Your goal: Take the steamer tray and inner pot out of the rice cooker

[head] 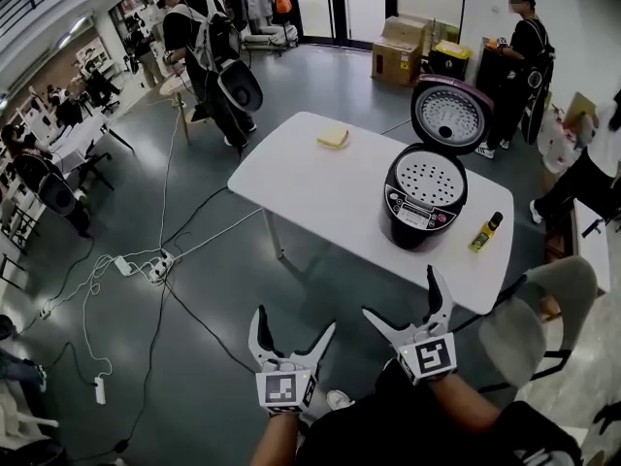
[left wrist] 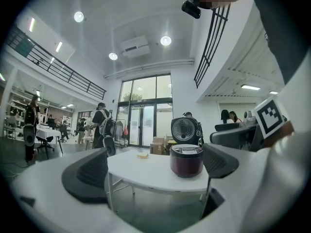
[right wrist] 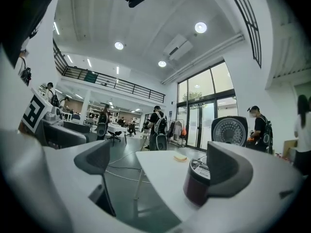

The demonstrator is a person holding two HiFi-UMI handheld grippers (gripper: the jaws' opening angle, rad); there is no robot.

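Observation:
A dark maroon rice cooker (head: 419, 202) stands on the white table (head: 320, 187) with its lid (head: 448, 115) swung up. The white perforated steamer tray (head: 425, 179) sits in its mouth and hides the inner pot. Both grippers hang over the floor, short of the table's near edge. My left gripper (head: 293, 320) is open and empty, and so is my right gripper (head: 401, 294). In the left gripper view the cooker (left wrist: 186, 160) shows far off between the wide jaws of my left gripper (left wrist: 153, 171). In the right gripper view the cooker (right wrist: 197, 181) is partly behind the right finger of my right gripper (right wrist: 160, 164).
A yellow sponge (head: 333, 137) lies at the table's far side and a yellow bottle (head: 485, 231) stands right of the cooker. Cables and a power strip (head: 160, 265) trail across the floor at left. A grey chair (head: 543, 309) is at right. People and cardboard boxes (head: 398, 51) stand behind.

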